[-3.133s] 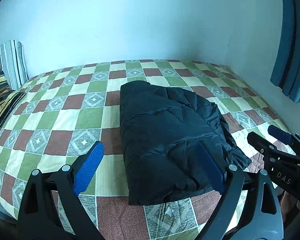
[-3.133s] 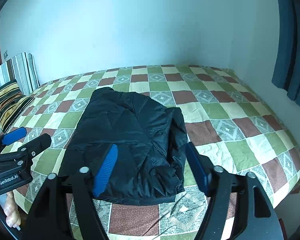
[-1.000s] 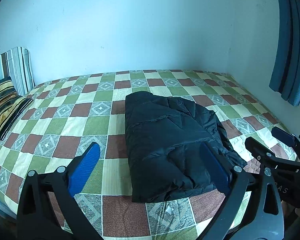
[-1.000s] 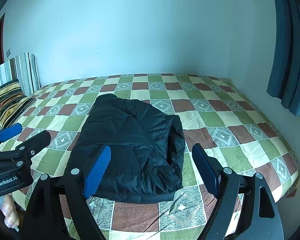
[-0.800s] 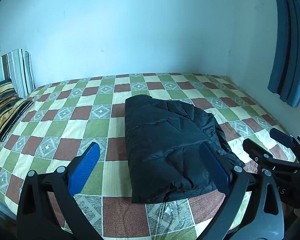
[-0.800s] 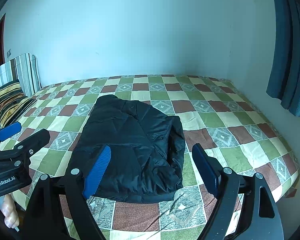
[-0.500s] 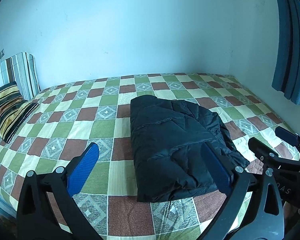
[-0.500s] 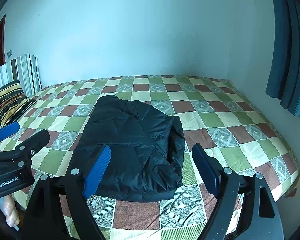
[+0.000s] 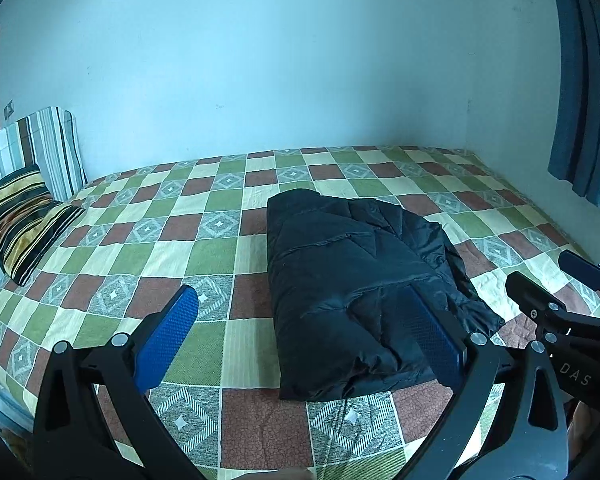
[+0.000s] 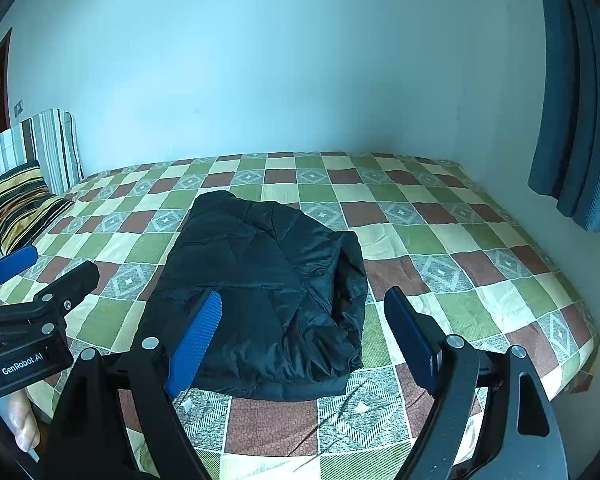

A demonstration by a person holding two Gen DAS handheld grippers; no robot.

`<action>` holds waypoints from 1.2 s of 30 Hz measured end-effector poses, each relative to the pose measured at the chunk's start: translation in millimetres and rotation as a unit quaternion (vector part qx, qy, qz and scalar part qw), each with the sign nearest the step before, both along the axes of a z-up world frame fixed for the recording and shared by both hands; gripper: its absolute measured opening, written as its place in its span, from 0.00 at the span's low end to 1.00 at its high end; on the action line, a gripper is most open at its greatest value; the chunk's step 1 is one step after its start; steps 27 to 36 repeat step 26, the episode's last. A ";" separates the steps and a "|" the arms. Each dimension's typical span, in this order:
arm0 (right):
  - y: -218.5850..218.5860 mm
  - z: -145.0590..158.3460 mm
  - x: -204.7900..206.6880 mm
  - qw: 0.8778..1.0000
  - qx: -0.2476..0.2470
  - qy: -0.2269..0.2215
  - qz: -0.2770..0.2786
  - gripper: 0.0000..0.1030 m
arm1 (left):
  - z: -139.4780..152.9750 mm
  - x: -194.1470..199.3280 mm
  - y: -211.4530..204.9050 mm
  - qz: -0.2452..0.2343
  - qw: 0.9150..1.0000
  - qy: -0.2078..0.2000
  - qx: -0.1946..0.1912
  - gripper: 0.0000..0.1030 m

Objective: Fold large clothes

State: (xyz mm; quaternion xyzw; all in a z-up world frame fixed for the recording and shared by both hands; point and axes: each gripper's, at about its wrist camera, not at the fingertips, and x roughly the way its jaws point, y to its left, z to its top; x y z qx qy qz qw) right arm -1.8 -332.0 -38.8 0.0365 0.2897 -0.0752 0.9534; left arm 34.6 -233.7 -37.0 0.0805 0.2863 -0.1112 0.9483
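Note:
A black padded jacket [image 9: 360, 280] lies folded into a compact bundle on the checked bedspread [image 9: 148, 248]; it also shows in the right wrist view [image 10: 268, 284]. My left gripper [image 9: 300, 328] is open and empty, held above the near edge of the bed, apart from the jacket. My right gripper [image 10: 304, 328] is open and empty, also held back above the bed's near edge. The right gripper appears at the right of the left wrist view [image 9: 560, 300], and the left gripper at the left of the right wrist view [image 10: 28, 280].
A striped cushion [image 9: 20, 220] and a striped pillow [image 9: 40, 148] stand at the bed's left end. A blue curtain [image 10: 572, 120] hangs at the right. A pale wall [image 9: 260, 60] runs behind the bed.
Both grippers have drawn back and risen slightly from the bed, so the folded jacket looks smaller and farther. The jacket has not moved. Both stay open.

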 end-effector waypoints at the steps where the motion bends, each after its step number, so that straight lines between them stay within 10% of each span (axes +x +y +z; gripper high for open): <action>1: -0.1 -0.5 0.5 1.000 0.000 0.001 0.000 0.80 | -0.5 -0.4 -1.2 -0.002 1.000 0.000 0.001 0.98; 36: -16.6 -21.7 18.6 1.000 0.009 0.023 -0.018 0.80 | -29.3 29.8 5.9 0.009 0.999 0.036 0.002 0.98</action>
